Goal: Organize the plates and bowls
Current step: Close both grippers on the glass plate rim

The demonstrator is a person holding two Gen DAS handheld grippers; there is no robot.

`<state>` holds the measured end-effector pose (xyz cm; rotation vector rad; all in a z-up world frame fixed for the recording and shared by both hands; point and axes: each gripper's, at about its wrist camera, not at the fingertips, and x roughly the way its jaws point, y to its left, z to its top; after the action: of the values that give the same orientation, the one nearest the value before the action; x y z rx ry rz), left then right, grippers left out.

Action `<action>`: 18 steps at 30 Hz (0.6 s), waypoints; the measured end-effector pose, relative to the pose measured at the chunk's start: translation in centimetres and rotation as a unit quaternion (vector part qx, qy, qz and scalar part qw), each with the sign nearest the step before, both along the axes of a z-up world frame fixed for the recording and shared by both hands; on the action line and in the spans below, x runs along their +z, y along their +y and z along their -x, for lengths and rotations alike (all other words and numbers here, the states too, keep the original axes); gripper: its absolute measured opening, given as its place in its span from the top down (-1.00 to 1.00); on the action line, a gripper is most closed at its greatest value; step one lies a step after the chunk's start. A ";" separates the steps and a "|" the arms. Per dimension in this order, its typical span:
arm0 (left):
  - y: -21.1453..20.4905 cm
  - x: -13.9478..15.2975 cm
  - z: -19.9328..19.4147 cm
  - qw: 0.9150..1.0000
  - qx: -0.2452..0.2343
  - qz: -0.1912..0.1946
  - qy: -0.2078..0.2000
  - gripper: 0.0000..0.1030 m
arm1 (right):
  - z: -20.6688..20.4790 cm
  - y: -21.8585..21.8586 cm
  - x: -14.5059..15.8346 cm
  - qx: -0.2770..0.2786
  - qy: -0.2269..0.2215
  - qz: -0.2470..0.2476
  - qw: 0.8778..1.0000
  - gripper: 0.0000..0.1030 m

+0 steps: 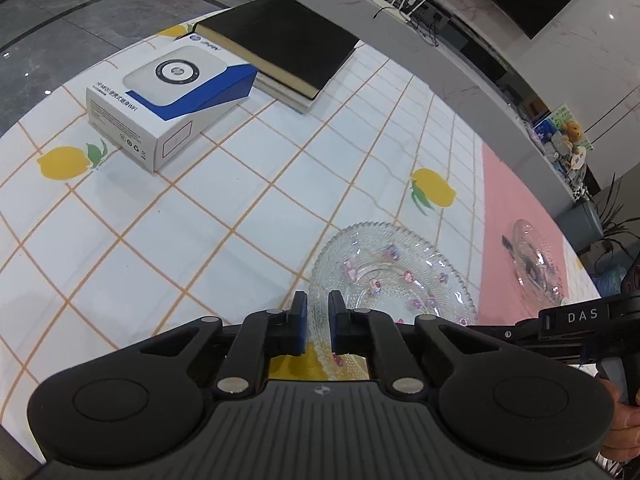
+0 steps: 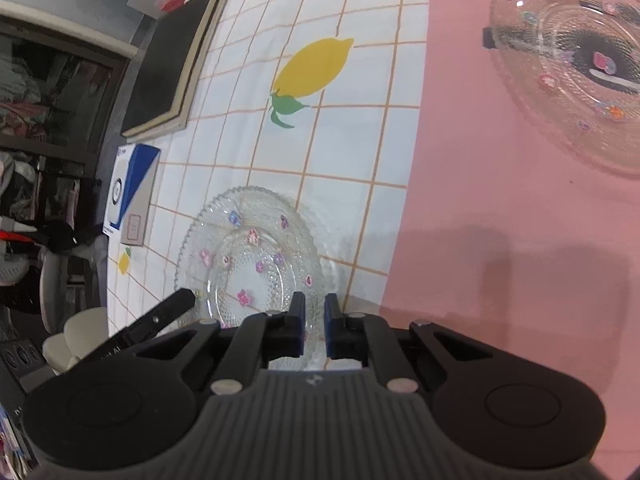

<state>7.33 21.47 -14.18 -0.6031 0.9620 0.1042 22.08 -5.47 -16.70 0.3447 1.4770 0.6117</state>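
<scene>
Glass plate (image 1: 394, 280) sitting at tablecloth's (image 1: 240, 184) 5 o'clock; both grippers, L (image 1: 317, 312) & R (image 2: 314, 314), clamping its near rim. Next: lifting level, carrying twd 2nd plate (image 1: 538, 264) at 3 o'clock.

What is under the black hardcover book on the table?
The black hardcover book lies on top of a lighter, cream-edged book. Only that lower book's edges show; its cover is hidden.

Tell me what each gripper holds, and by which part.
Both hold the near glass plate by its rim: the left gripper on one side of the near edge, the right gripper on the other.
</scene>
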 end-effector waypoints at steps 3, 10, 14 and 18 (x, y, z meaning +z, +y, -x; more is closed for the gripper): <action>-0.2 0.7 0.2 1.000 0.004 0.006 -0.012 0.80 | 0.1 -0.6 0.8 -0.008 -0.006 -0.008 1.000 0.87; -1.1 2.1 0.5 1.000 0.006 0.009 -0.029 0.80 | 0.8 -2.1 2.6 -0.027 -0.023 -0.024 0.999 0.89; -1.9 3.5 0.7 0.999 0.006 0.008 -0.043 0.80 | 1.5 -3.5 3.7 -0.038 -0.032 -0.039 0.998 0.89; -3.0 5.1 0.8 0.998 0.004 0.005 -0.057 0.80 | 2.3 -5.1 4.9 -0.053 -0.042 -0.053 0.996 0.89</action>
<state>6.49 18.44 -9.06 -0.6164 0.8497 0.0707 19.74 -10.56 -11.80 0.4703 1.3395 0.6141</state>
